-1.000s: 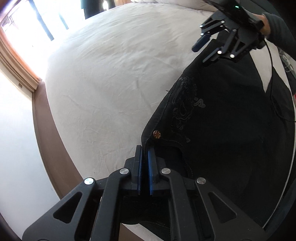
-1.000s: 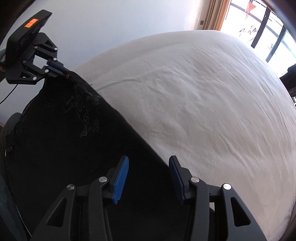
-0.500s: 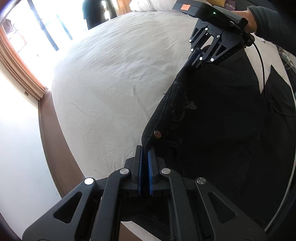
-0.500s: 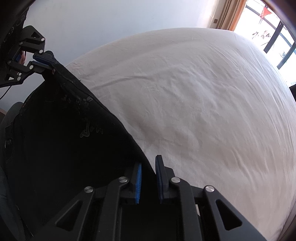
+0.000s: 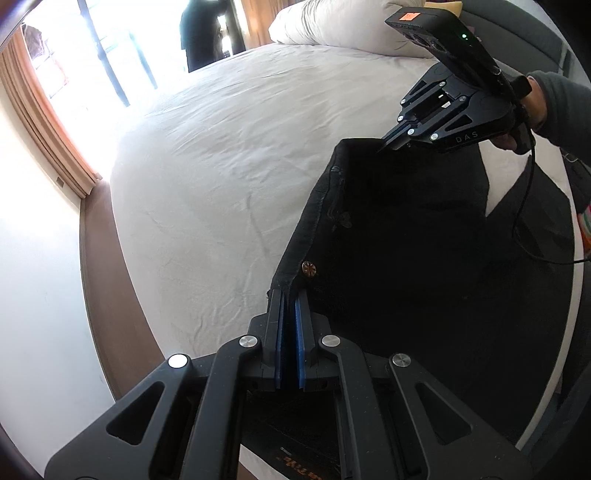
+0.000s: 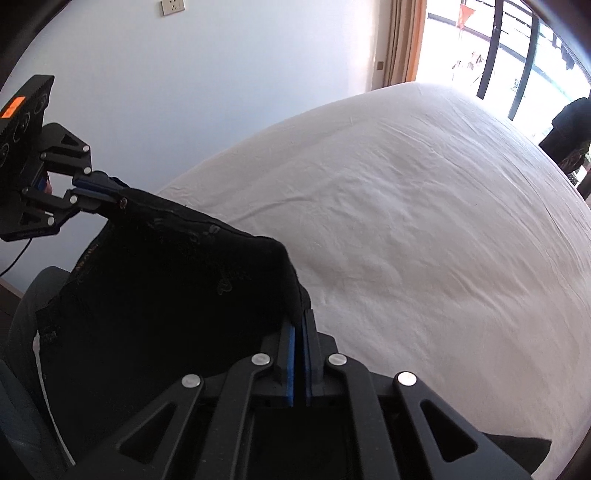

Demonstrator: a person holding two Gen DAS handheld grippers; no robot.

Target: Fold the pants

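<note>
my right gripper pinches the pants edge | my left gripper pinches the far corner | pants hang between, above the bed

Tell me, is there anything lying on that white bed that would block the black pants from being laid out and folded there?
Nothing visible does. The sheet beside the black pants is bare apart from wrinkles; the only thing on it is a pillow at the far end. Both the left gripper and right gripper already pinch the pants' edge.

Pants stretched between left tool and right tool, above bed, pillow behind.
</note>
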